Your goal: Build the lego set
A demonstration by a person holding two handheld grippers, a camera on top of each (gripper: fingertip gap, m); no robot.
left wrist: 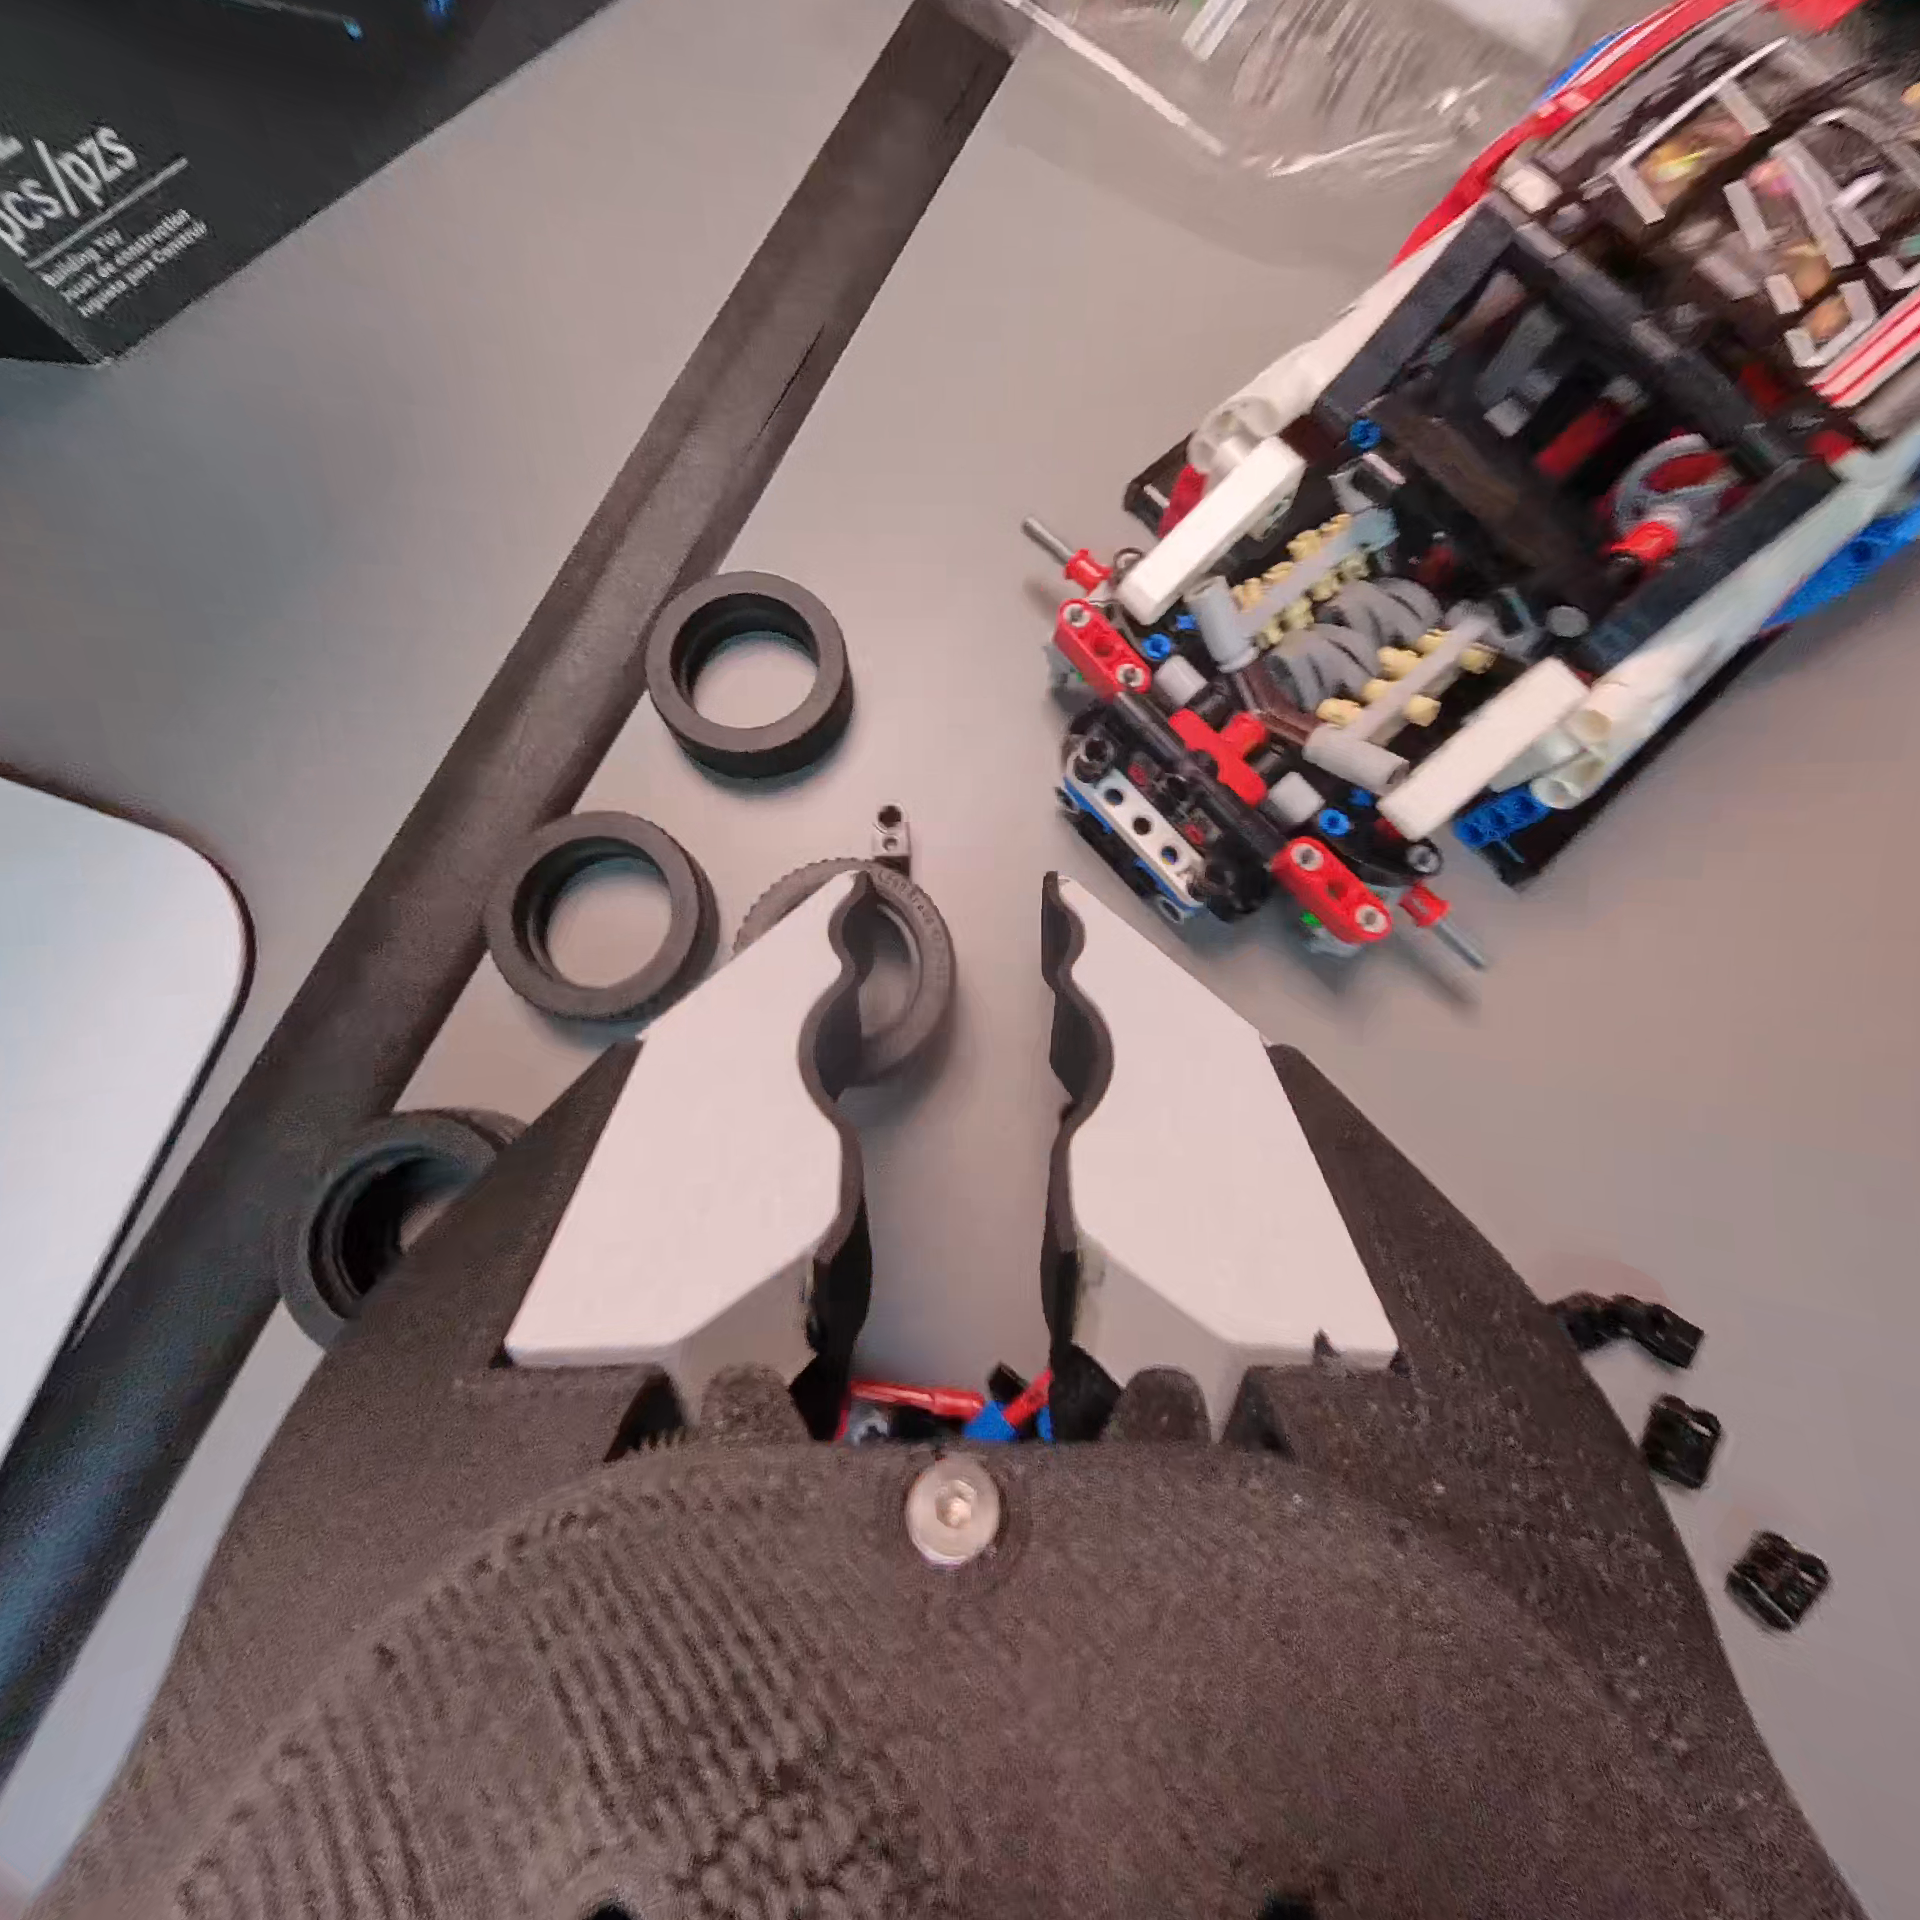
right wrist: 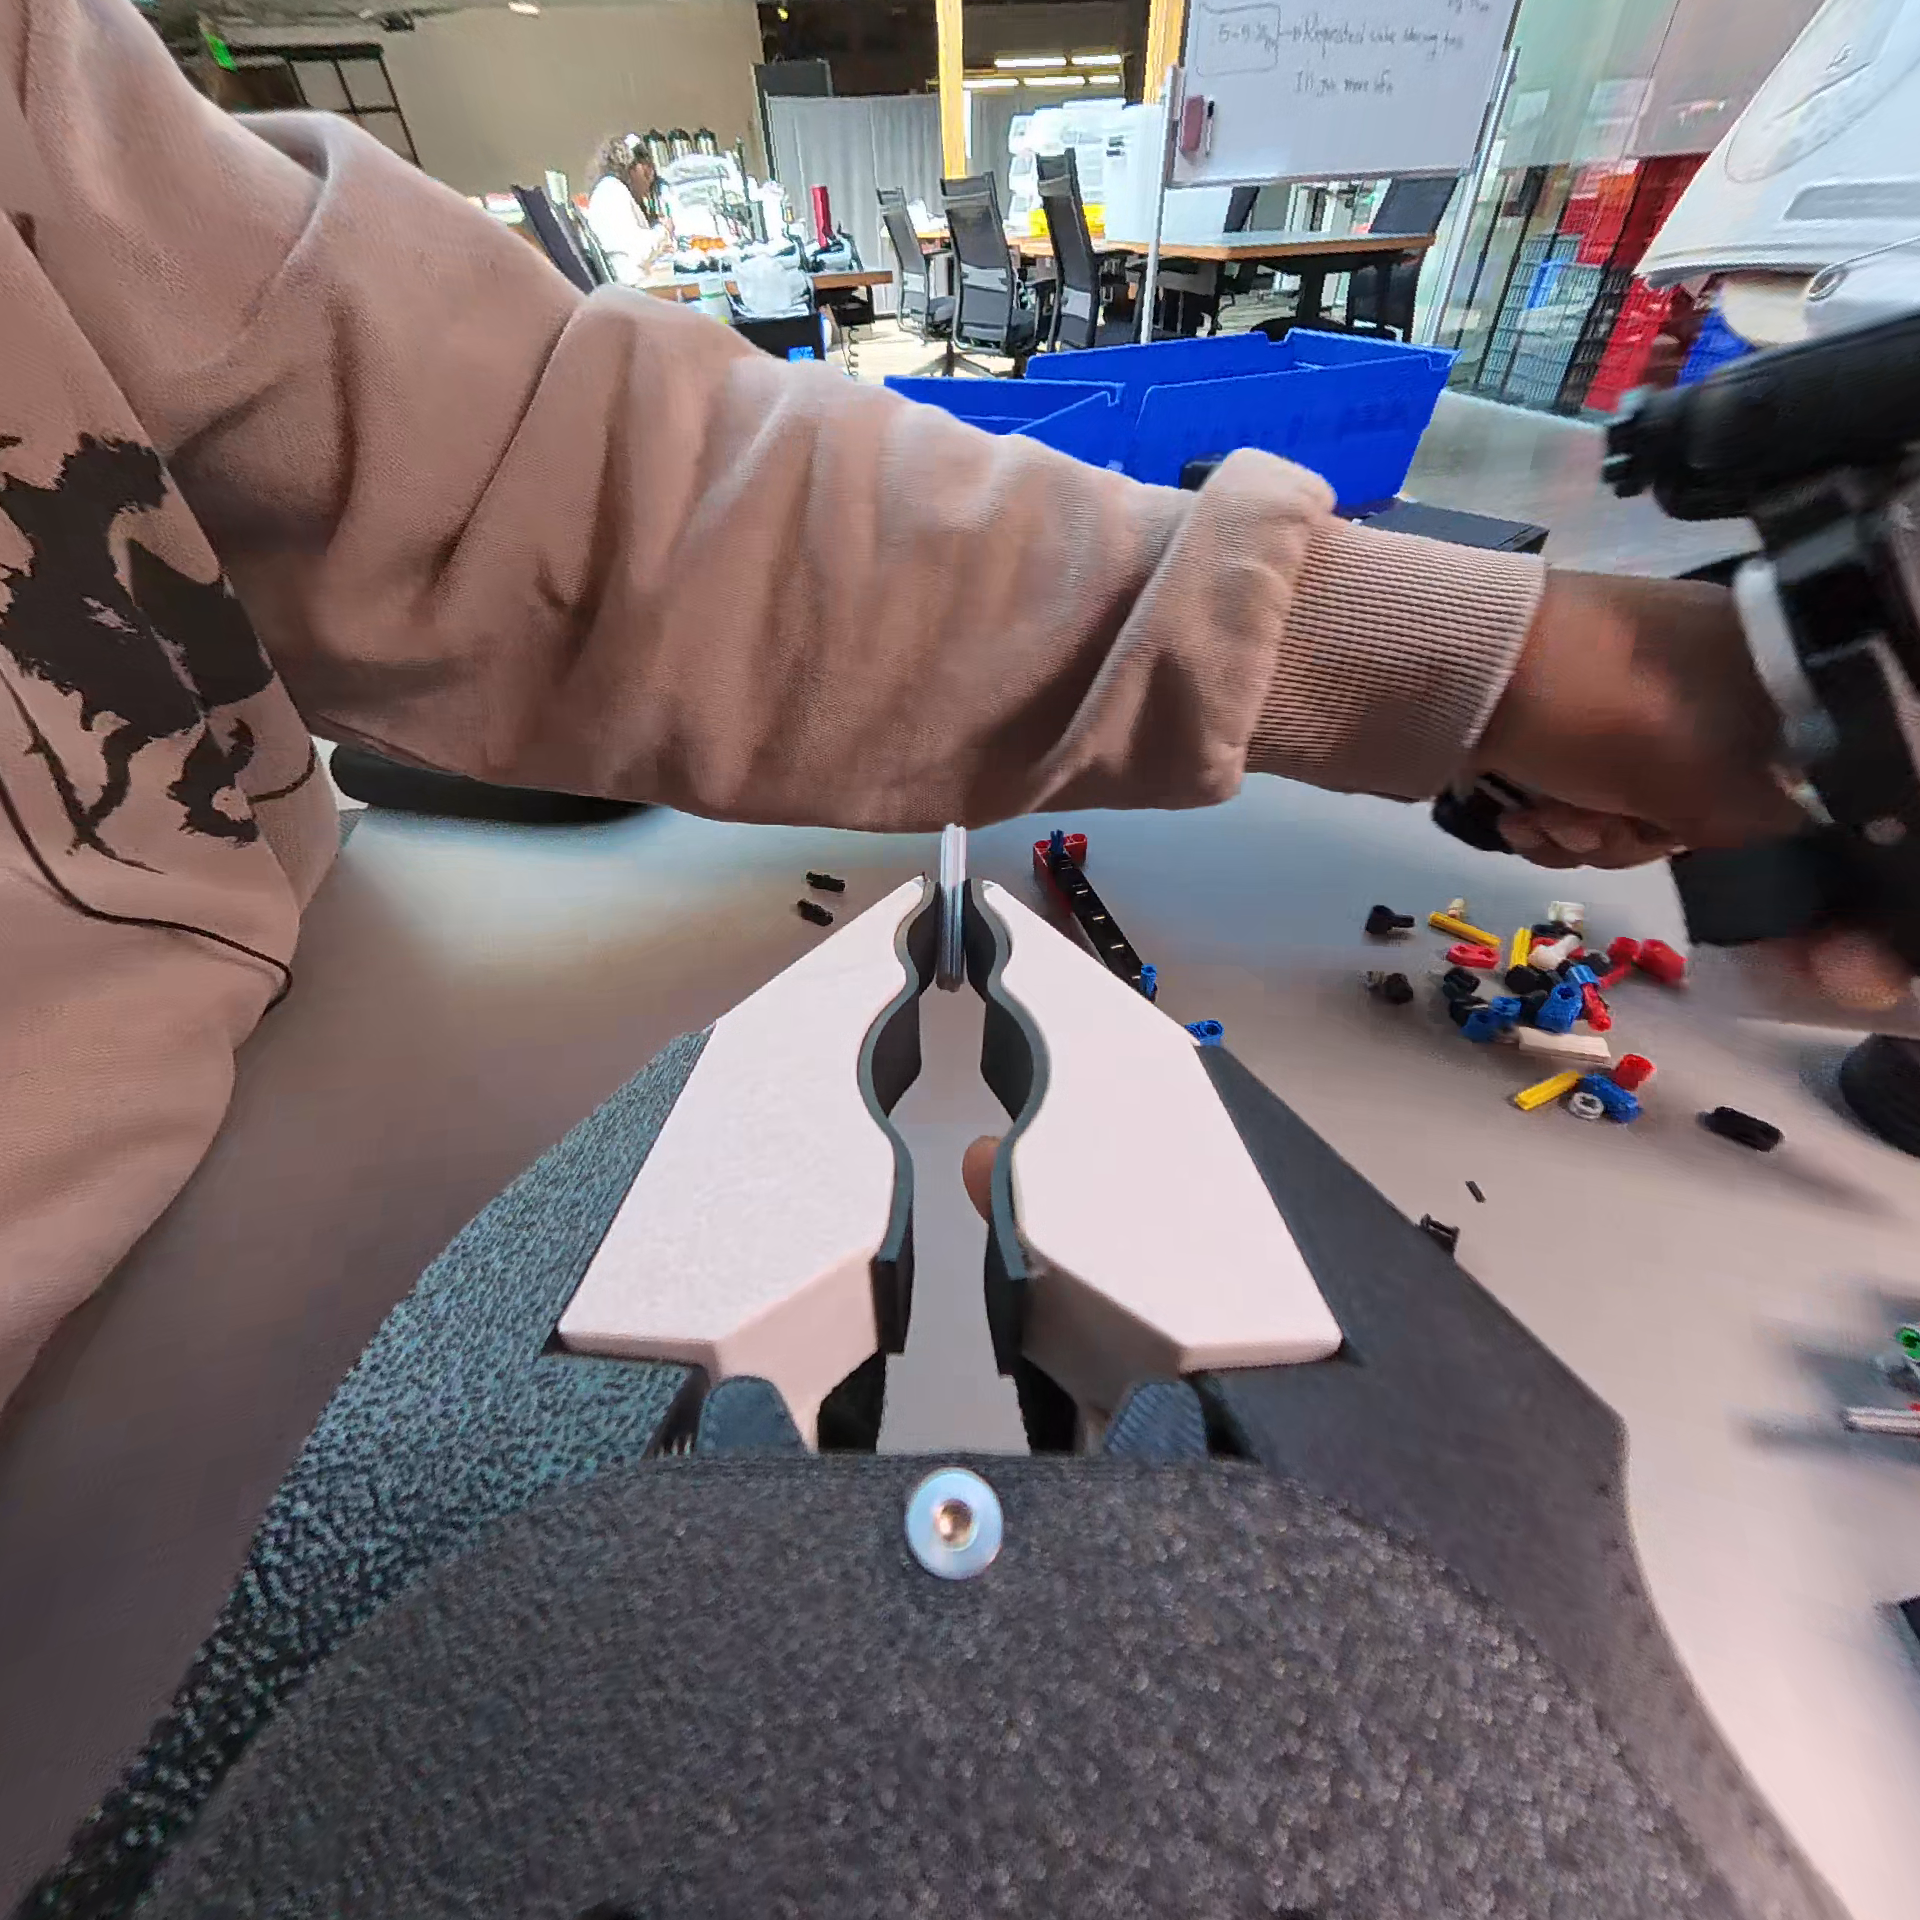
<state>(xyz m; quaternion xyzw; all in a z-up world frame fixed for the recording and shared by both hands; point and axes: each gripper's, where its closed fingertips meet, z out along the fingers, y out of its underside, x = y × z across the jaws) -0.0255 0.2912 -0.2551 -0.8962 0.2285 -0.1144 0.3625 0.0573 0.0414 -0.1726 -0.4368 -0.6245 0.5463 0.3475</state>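
Observation:
In the left wrist view my left gripper [left wrist: 951,894] is open and empty above the grey table. A black tyre [left wrist: 904,977] lies just under its left finger. Two more black tyres [left wrist: 748,675] [left wrist: 603,914] lie to the left, and another [left wrist: 384,1216] at the gripper's lower left. The partly built lego car [left wrist: 1507,582], white, black, red and blue, stands to the upper right. In the right wrist view my right gripper [right wrist: 951,904] is shut on a thin grey-white disc piece [right wrist: 951,914] held on edge. A pile of loose lego pieces [right wrist: 1548,997] lies to its right.
A black bar [left wrist: 665,551] crosses the table diagonally left of the tyres. A black box [left wrist: 135,177] sits at top left, a clear plastic bag [left wrist: 1299,73] at top. A person's sleeved arm [right wrist: 779,582] reaches across in the right wrist view, holding the other gripper [right wrist: 1829,623]. A black beam with a red end [right wrist: 1091,914] lies beyond my fingers. There is about 25 cm between the tips of the two grippers.

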